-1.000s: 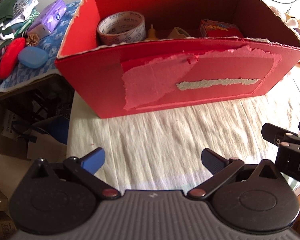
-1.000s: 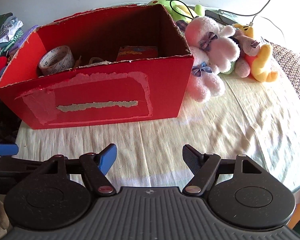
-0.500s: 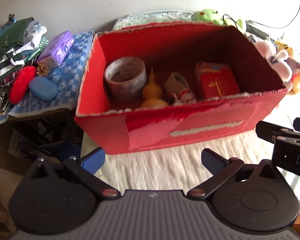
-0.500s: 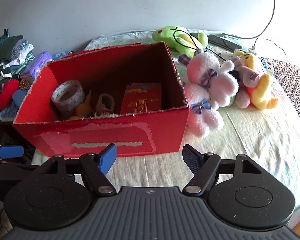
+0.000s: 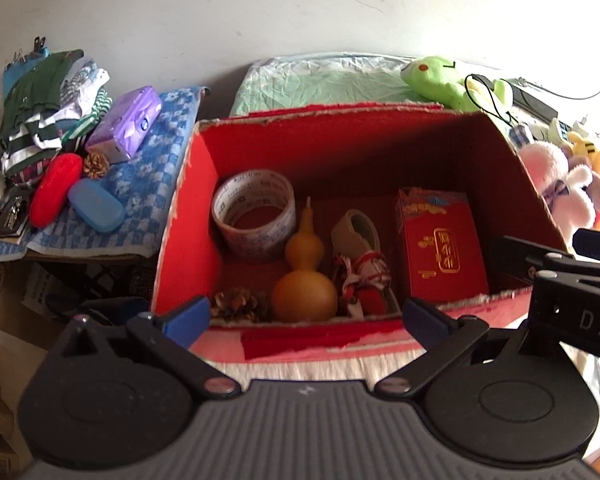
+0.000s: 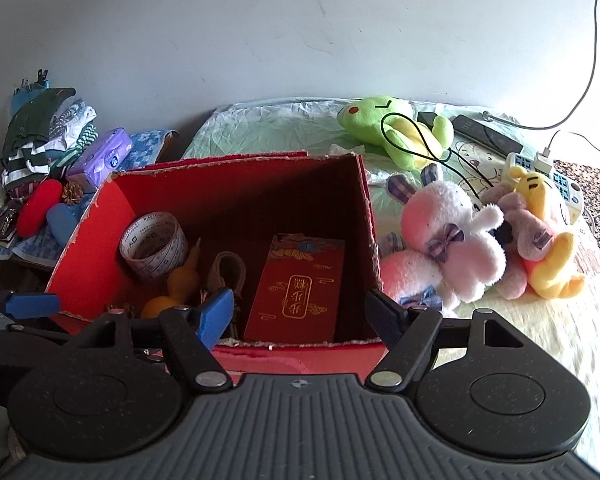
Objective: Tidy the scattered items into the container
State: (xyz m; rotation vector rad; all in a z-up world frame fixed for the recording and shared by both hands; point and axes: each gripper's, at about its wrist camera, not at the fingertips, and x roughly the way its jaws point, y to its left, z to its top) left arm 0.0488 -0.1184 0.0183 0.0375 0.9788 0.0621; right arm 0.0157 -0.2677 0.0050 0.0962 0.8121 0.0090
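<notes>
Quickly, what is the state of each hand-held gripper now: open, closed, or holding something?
Left hand-held gripper: open, holding nothing.
Right hand-held gripper: open, holding nothing.

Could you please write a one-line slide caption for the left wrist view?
Open left gripper above red box holding tape roll, gourd and red packet.

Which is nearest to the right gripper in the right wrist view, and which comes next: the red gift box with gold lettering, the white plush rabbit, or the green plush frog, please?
1. Red gift box with gold lettering: inside the red cardboard box, just ahead of the right gripper.
2. White plush rabbit: outside, to the right.
3. Green plush frog: behind, near the wall.
</notes>
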